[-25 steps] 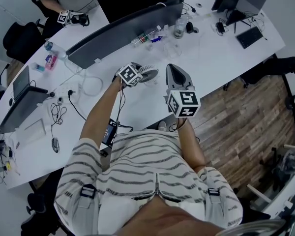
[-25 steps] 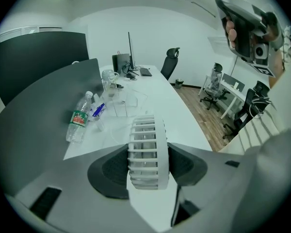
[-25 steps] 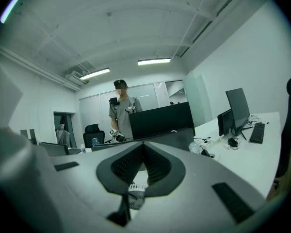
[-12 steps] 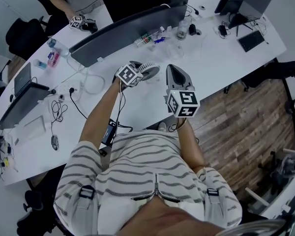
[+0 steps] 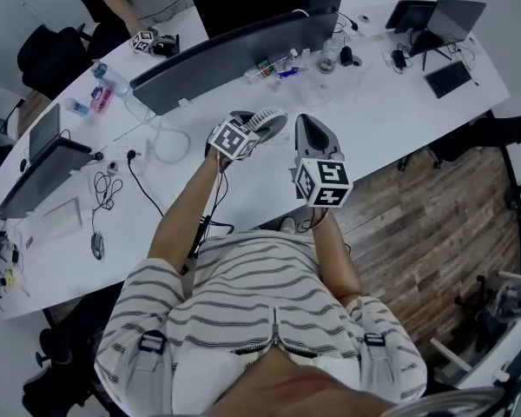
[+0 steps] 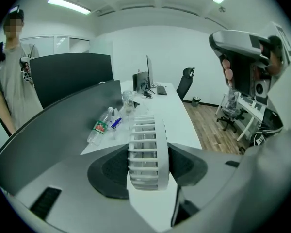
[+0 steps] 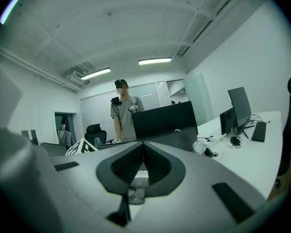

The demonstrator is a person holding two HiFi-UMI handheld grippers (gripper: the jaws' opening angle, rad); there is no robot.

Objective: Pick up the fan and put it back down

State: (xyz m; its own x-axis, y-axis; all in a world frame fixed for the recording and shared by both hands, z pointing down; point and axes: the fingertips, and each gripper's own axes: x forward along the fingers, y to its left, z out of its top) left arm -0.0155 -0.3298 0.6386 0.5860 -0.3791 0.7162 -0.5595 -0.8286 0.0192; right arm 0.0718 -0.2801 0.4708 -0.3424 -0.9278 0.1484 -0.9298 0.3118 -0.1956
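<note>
Comparing the head view with the one a second earlier, the left gripper point(image 5: 253, 130) sits larger in frame and its marker cube point(image 5: 234, 137) has rolled to a new angle. This reads as a rise with a slight twist of the wrist.

- **Left gripper:** Its own view shows the jaws set wide and clamped on the fan point(image 6: 146, 149). The fan is held edge-on, with one pad against each grille face, and the grip is unchanged over the interval.
- **Fan:** It hangs clear above the white table point(image 5: 391, 102), on the near side of the curved dark monitor point(image 5: 234, 55). No part of it appears to touch the surface.
- **Right gripper:** The right gripper point(image 7: 143, 155) holds its former position beside the left one. Its jaws are pressed together on nothing.

Assessment: the pick-up half of the task appears complete or nearly so. Lowering and release are still outstanding. Because the fan has rolled during the lift, it will likely need squaring to the table before release, or it may topple.
</note>
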